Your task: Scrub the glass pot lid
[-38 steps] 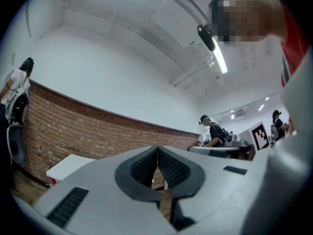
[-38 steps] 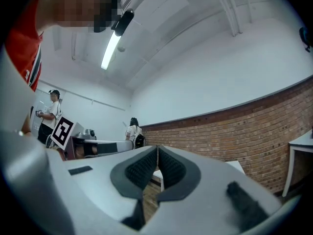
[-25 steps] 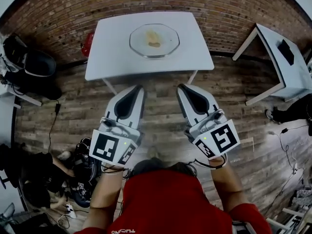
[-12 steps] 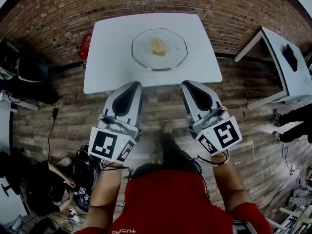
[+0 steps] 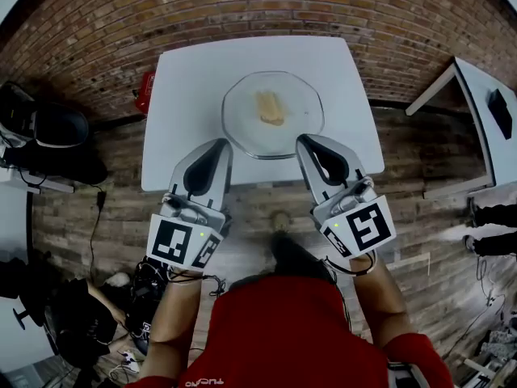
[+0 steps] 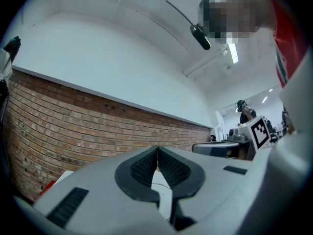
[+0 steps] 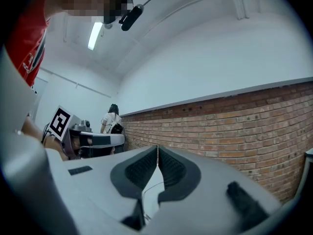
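Observation:
A clear glass pot lid (image 5: 273, 113) lies on a white table (image 5: 186, 111) in the head view, with a yellowish sponge-like piece (image 5: 271, 108) on its middle. My left gripper (image 5: 223, 142) hangs at the table's near edge, left of the lid, jaws shut and empty. My right gripper (image 5: 300, 139) is at the lid's near right rim, also shut with nothing held. In the left gripper view the left gripper (image 6: 157, 148) has its pads pressed together. The right gripper view shows the right gripper (image 7: 157, 148) closed the same way.
A brick wall (image 5: 242, 6) runs behind the table and wooden floor lies below. A second white table (image 5: 485, 111) stands at the right. Bags and cables (image 5: 48, 128) lie on the floor at the left. A person (image 7: 113, 121) stands far off in the right gripper view.
Both grippers and the view have moved toward the table. The lid and table now sit closer, with the gripper tips at the table's near edge. Both grippers stay shut.

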`<state>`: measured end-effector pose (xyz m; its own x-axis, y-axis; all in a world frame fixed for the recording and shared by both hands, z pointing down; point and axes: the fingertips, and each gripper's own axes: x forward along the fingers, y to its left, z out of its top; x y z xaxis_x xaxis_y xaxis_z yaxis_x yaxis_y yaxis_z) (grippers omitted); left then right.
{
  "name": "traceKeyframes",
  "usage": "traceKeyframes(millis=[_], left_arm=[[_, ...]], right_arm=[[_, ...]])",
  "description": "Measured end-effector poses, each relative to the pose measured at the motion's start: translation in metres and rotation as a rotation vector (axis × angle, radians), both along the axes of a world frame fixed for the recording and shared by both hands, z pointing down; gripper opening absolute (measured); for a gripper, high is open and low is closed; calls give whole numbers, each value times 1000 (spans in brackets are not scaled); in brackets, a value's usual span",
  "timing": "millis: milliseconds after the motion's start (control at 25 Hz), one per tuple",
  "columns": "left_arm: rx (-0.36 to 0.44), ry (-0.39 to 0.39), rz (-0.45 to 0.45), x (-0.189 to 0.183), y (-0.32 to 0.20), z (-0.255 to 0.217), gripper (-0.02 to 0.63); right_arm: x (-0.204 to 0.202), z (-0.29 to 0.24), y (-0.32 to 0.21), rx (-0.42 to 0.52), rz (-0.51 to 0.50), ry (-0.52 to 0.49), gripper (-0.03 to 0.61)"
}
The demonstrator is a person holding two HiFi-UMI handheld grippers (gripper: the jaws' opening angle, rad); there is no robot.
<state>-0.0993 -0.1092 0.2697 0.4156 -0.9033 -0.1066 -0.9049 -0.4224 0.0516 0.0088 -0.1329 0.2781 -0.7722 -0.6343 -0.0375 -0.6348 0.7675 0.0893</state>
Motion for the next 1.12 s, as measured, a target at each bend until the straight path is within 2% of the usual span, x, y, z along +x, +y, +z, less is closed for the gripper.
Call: traceKeyframes(millis=[360, 640, 840, 1120], left_arm=[[-16, -13, -69, -9, -98, 6, 18], [-66, -32, -96, -22, -147, 24, 18], [-170, -45, -109, -45, -177, 55, 18], [-341, -1, -108, -75, -208, 106, 20]], right_arm=[[-18, 6, -98, -21, -63, 16, 31], [-33, 21, -153, -63, -57, 50, 31], [-51, 47, -180, -135, -9, 128, 31], [-61, 96, -209, -276, 72, 214, 32]])
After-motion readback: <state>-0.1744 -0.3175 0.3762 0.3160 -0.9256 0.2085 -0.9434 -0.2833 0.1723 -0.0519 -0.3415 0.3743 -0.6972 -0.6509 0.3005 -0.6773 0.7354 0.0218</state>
